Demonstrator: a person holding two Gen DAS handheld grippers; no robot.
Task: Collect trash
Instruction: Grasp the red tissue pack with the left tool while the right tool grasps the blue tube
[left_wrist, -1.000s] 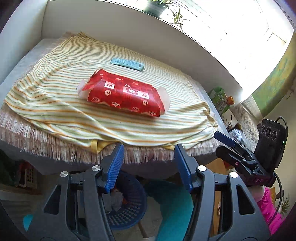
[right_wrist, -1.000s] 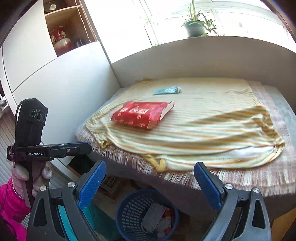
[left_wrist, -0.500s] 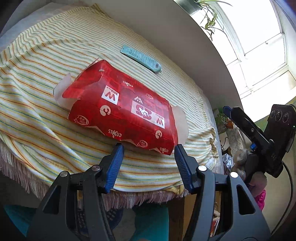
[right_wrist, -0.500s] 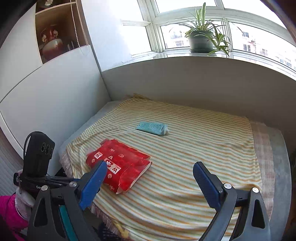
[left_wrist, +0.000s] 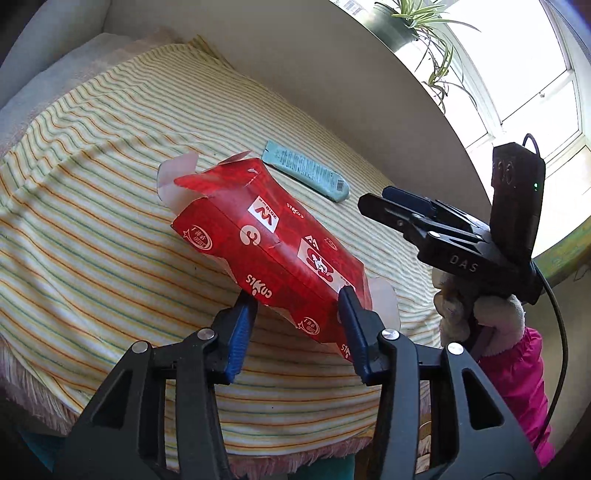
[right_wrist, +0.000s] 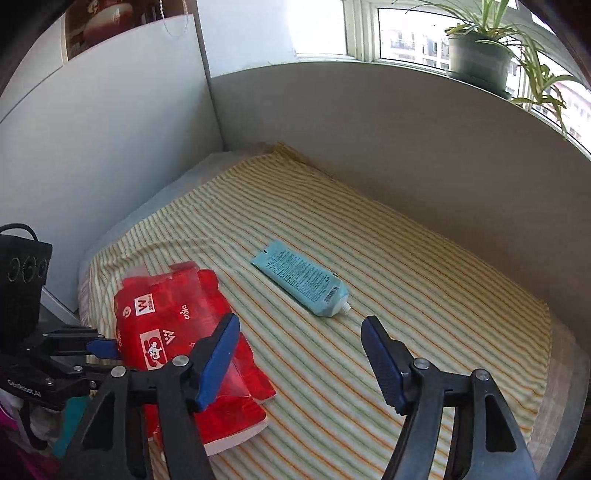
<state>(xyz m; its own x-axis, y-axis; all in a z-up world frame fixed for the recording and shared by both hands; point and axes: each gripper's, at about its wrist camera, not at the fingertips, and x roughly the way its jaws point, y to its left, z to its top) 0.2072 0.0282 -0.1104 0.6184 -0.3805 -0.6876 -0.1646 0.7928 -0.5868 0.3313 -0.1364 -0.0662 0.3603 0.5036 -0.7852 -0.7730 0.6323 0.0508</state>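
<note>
We are closing the left gripper (left_wrist: 295, 310) on the near end of the red carton (left_wrist: 273, 243), which is lying flattened on the striped cloth (left_wrist: 92, 229) near its front edge. Its jaws have just been narrowing and are now pressing both sides of the carton. Our right gripper (right_wrist: 299, 350) is hovering with its jaws apart and nothing between them; they too have just been narrowing, and the teal tube (right_wrist: 301, 282) is lying just beyond their tips, further back on the cloth.

The carton is thin card with loose end flaps, so we are risking it crumpling or twisting out of the pinch if we lift by that corner alone. The tube is flat and slick; a shallow approach could push it along the cloth or bunch the fabric instead of catching it.

A second ago both grippers were hanging back at the table edge, above a blue basket on the floor, with the carton well ahead of us. Now both are reaching in over the cloth.
</note>
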